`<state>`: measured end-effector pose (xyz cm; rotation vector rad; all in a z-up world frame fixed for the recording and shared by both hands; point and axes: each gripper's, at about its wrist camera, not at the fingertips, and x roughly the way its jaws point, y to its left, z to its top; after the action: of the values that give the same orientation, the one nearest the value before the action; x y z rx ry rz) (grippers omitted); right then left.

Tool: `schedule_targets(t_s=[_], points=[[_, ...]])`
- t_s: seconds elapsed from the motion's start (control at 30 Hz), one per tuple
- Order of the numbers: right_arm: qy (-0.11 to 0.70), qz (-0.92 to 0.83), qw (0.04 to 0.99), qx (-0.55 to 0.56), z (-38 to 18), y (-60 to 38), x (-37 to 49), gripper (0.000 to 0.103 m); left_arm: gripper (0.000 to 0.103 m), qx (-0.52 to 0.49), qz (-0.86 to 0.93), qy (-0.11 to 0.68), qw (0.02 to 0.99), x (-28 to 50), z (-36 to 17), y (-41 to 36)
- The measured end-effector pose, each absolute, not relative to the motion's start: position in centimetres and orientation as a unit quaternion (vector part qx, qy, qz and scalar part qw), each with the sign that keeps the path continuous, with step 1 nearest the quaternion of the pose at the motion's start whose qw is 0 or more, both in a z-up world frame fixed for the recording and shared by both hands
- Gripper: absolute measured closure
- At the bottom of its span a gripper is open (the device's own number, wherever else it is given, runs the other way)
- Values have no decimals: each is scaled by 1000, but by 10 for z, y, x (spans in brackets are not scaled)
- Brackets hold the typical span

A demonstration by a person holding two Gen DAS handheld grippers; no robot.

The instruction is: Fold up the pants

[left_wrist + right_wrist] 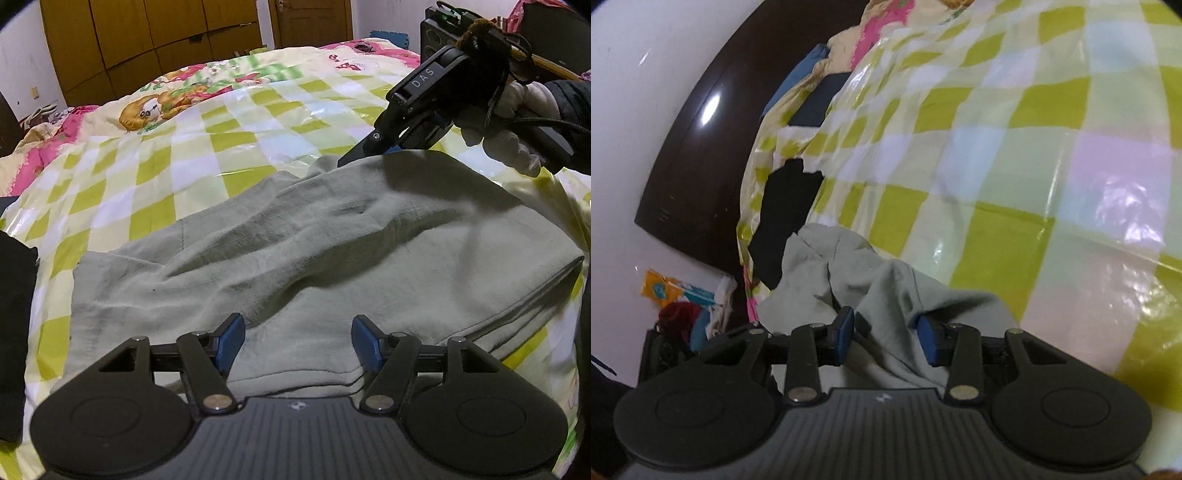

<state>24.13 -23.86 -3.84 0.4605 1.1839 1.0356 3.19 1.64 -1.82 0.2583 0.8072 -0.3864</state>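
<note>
Grey-green pants [314,243] lie folded and rumpled on the checked bed cover [155,173]. My left gripper [298,341] is open, its blue pads just above the near edge of the pants. My right gripper [354,153] shows in the left wrist view at the far right edge of the pants, held by a white-gloved hand [509,125]. In the right wrist view the right gripper [886,338] has its blue pads apart, with a raised fold of the pants [886,295] between them.
A black garment [14,332] lies at the left edge of the bed; it also shows in the right wrist view [786,221]. Wooden wardrobes [147,37] stand behind the bed. A dark headboard [690,166] and clutter [683,306] are beside the bed.
</note>
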Motion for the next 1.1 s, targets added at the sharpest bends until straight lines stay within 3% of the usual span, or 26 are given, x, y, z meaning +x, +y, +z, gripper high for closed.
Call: schedule_targets(t_s=[0.3,0.57,0.7,0.93,1.1], points=[[465,374,691,408,-62,-271,270,64,22,122,-183,385,896,34,-21,15],[424,307,774,356,-22,-313,231,63,21,124,-181,381,898,32,-20,16],[412,281,810,309,4,-328,182,55,21,122,-177,364,906,28,-8,18],[465,219,783,350,-27,-345,114,50,21,137,-173,315,923,44,8,11],[480,226,768,358,-41,-340,106,46,19,177,-123,353,910,79,-14,22]])
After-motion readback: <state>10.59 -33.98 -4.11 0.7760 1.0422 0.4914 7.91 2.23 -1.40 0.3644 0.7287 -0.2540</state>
